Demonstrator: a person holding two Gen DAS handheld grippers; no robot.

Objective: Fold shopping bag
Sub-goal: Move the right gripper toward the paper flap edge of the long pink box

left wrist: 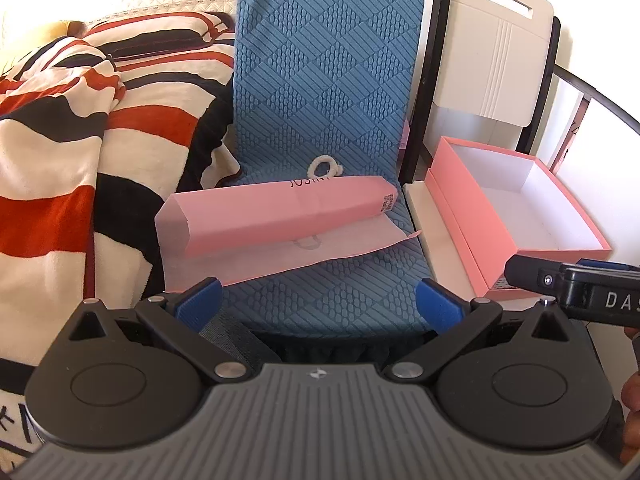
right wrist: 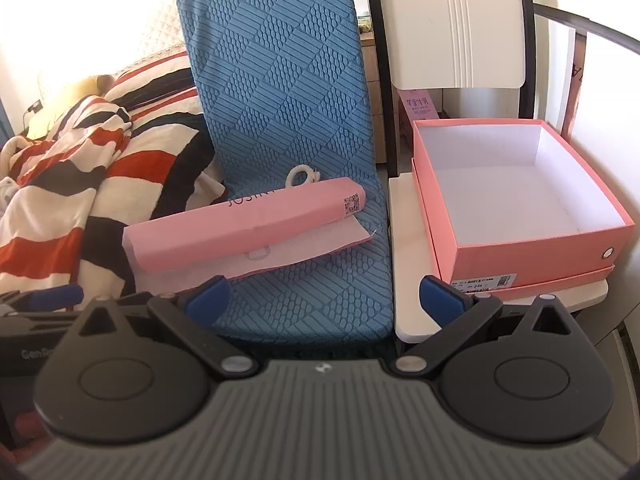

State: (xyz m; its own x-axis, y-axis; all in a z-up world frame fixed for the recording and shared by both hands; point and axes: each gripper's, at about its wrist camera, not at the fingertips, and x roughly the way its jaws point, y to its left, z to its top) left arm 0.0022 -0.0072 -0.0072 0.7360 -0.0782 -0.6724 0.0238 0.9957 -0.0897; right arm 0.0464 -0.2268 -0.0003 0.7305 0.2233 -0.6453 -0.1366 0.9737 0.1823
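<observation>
Shopping bag (left wrist: 280, 220), pink paper, lies partly folded on the seat of a blue textured chair cover (left wrist: 328, 80): one pink panel is turned over on itself and stands up a little, a paler flap lies flat under it toward the cameras, and a white cord handle (left wrist: 322, 168) loops out behind its far edge.

Nearest, left gripper (left wrist: 318, 300): blue-padded jaws spread wide, nothing between them, held just short of the bag's near edge. One blue pad overlaps the flap's corner in the view; contact cannot be told. Right gripper (right wrist: 324, 298): jaws equally wide apart, empty, over the seat's front edge, with the bag beyond its left finger. Each gripper's tip shows at the margin of the other's view.

Right of the chair, just beside it, an open pink box (right wrist: 520, 200) with a white interior sits in its own lid on a white surface (right wrist: 408, 248). Left of the chair, a striped red, black and white blanket (left wrist: 72, 152) is heaped. Behind the box, a white panel (left wrist: 492, 40) in a black frame stands upright.
</observation>
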